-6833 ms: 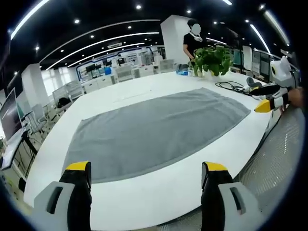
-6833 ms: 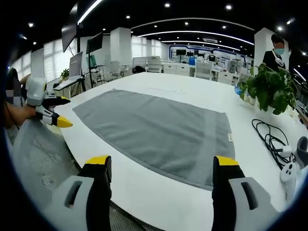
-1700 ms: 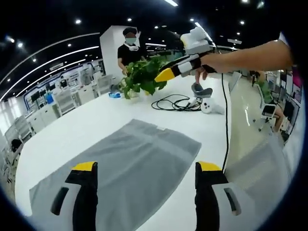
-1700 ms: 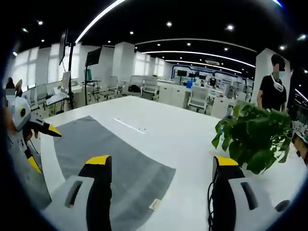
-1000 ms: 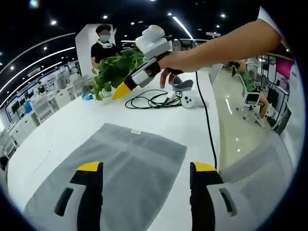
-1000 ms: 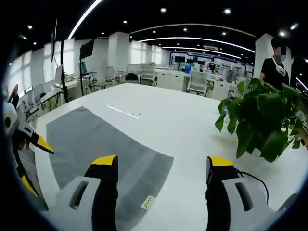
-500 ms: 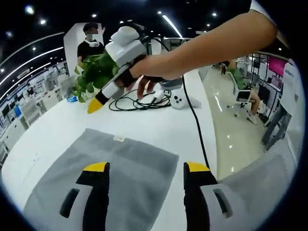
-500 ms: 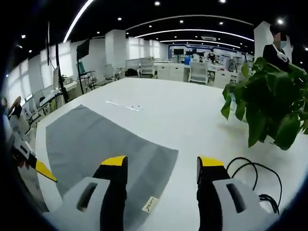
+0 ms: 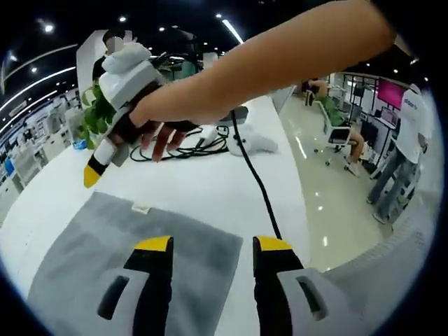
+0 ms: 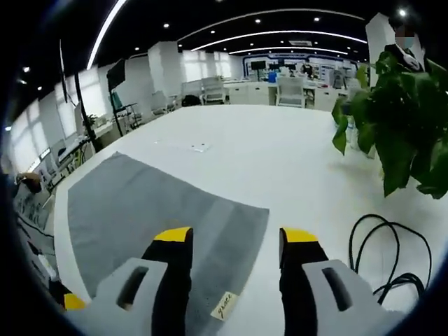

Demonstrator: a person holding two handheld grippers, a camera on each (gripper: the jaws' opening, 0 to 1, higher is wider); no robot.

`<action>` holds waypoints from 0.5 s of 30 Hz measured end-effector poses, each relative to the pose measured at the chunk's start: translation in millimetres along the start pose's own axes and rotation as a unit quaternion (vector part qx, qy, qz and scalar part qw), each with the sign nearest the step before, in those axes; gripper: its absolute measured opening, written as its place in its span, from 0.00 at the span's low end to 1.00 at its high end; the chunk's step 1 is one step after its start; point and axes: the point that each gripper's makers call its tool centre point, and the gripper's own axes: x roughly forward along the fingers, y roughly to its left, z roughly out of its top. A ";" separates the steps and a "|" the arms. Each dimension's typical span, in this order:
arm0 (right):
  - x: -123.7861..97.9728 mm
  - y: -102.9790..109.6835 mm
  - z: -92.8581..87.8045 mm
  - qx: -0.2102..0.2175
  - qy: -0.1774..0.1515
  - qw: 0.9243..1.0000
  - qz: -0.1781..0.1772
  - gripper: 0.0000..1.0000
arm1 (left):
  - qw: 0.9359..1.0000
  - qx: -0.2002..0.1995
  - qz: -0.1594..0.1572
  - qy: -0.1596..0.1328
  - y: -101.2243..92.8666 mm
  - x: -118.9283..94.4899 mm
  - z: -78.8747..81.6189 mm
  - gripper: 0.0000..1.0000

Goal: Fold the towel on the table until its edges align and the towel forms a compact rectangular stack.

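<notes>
Left gripper view
Left gripper (image 9: 208, 243): jaws seen parted, nothing held betw. them; yellow tips poised over the towel's near corner.
Towel (image 9: 91, 245): grey, laid flat on the white table (image 9: 203, 189); a small label (image 9: 142, 208) noted at its far edge.
Right gripper (image 9: 92, 176): held in a hand (image 9: 157, 119), brought in from the right w/ yellow tip hung above the far edge of the towel; whether touching could not be told, nor jaw state from this angle.
Cable (image 9: 255, 183): black, run across the table.

Right gripper view
Right gripper (image 10: 232, 234): jaws parted, gap empty; set over the towel's corner.
Towel (image 10: 140, 203): spread flat, label (image 10: 224, 305) seen near the corner betw. the jaws.
Plant (image 10: 395, 119): green, stood at right, well apart from the towel.
Cable (image 10: 388, 252): black loops on the table beside the plant.
</notes>
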 end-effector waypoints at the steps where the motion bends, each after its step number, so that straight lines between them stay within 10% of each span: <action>1: 1.8 0.1 -1.7 -0.002 0.002 1.000 0.001 0.48 | 1.000 0.001 -0.005 0.005 -2.4 1.1 -0.8 0.45; 15: 40.4 -0.5 -19.4 0.013 0.046 0.999 0.014 0.35 | 0.999 0.003 -0.045 0.025 -12.6 27.9 -16.2 0.30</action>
